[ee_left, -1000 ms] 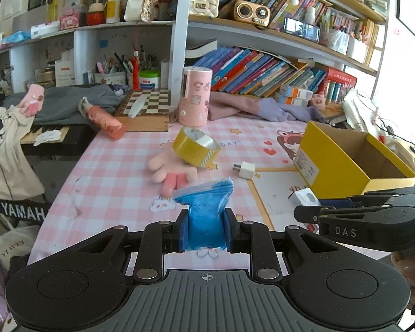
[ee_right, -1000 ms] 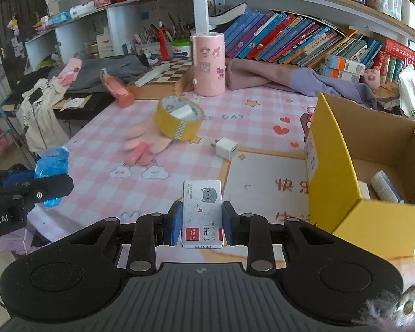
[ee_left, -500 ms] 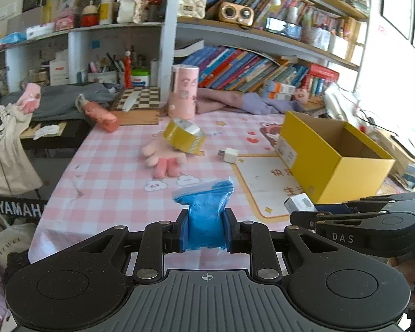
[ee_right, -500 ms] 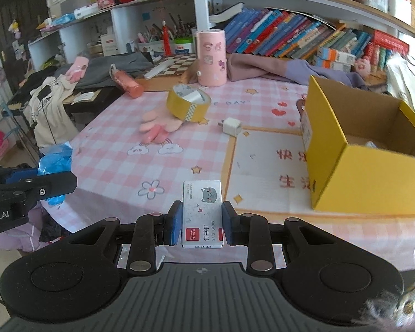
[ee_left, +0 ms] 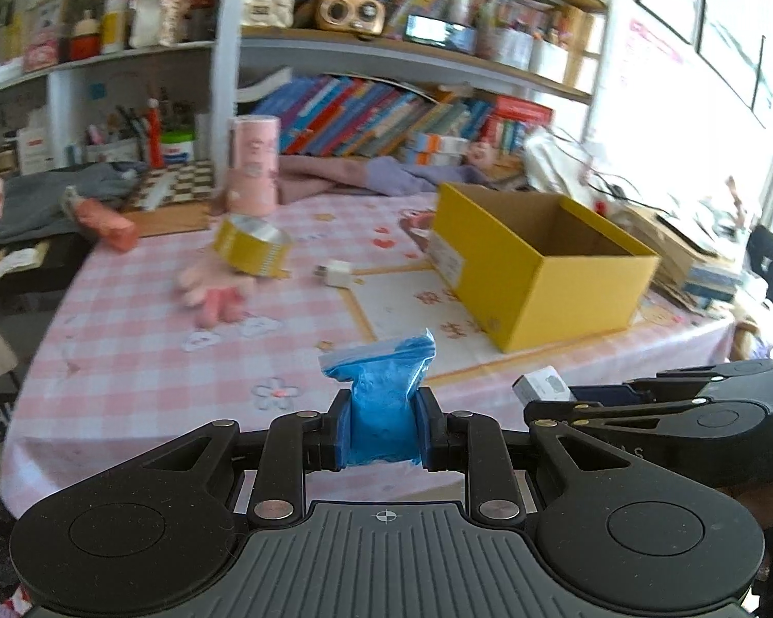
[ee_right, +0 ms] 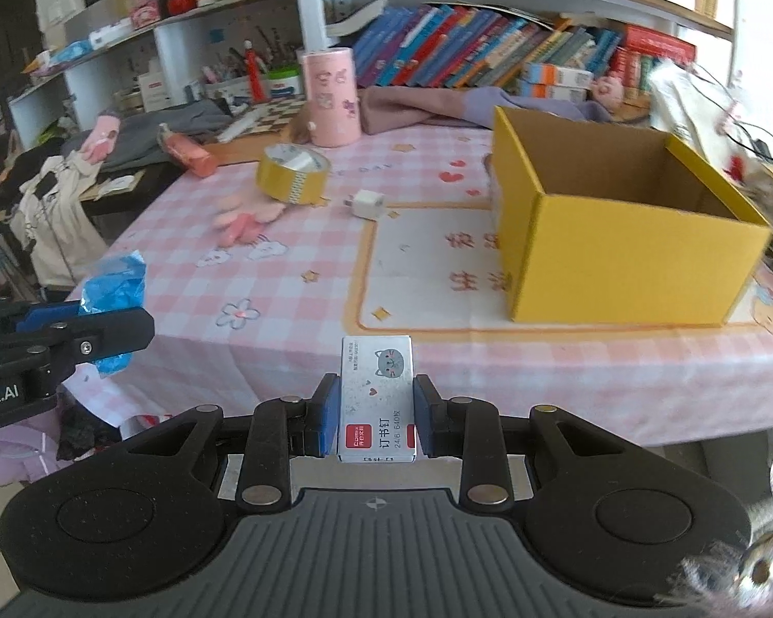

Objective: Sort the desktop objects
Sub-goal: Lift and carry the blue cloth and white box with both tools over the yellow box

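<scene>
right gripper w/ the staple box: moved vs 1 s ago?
Yes. The right gripper, shut on the staple box, has pulled back: the yellow box now sits farther off and the table's near edge shows.

Table (ee_right: 293, 340) draped in a pink-and-white checked cloth printed with flowers, clouds, stars and hearts, plus a white panel with an orange border. On that panel's right part, an open yellow cardboard box (ee_right: 618, 252). Just left of the panel's far corner, a small white charger plug (ee_right: 367, 204). Further left, a roll of yellow tape (ee_right: 291, 173) propped tilted on a pink glove (ee_right: 242, 219). Toward the far edge, an upright pink cylinder with stickers (ee_right: 331, 97), a pink bottle (ee_right: 188, 151) lying on its side, a checkered board (ee_left: 178, 186), and crumpled purple and pink cloth (ee_right: 438, 108).
</scene>
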{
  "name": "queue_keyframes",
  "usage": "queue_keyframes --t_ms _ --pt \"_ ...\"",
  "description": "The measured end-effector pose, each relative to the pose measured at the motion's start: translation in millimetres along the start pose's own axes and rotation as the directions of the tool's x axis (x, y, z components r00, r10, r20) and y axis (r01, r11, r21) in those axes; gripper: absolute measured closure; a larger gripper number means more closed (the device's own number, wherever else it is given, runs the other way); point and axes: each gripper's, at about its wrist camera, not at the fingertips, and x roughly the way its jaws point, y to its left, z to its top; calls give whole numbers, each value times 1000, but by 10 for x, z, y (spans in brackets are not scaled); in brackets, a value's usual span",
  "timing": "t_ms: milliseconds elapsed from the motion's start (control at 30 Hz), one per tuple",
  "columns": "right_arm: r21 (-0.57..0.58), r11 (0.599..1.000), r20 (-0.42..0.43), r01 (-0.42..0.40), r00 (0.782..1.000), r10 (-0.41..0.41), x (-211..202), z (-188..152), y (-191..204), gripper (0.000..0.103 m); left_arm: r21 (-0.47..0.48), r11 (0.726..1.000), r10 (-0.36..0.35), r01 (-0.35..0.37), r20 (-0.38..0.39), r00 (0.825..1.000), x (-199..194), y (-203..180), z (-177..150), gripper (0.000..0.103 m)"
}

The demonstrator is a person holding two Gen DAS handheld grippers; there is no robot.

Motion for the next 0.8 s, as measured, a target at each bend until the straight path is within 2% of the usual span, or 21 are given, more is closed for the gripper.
queue_keyframes --t_ms 300,800 --pt "77 994 -7 71 997 -71 -199 -176 -237 76 69 993 -91 93 -28 995 89 -263 4 80" --pt "179 968 -15 173 985 -173 -455 -375 -530 76 176 960 -209 218 -71 975 212 -660 9 80"
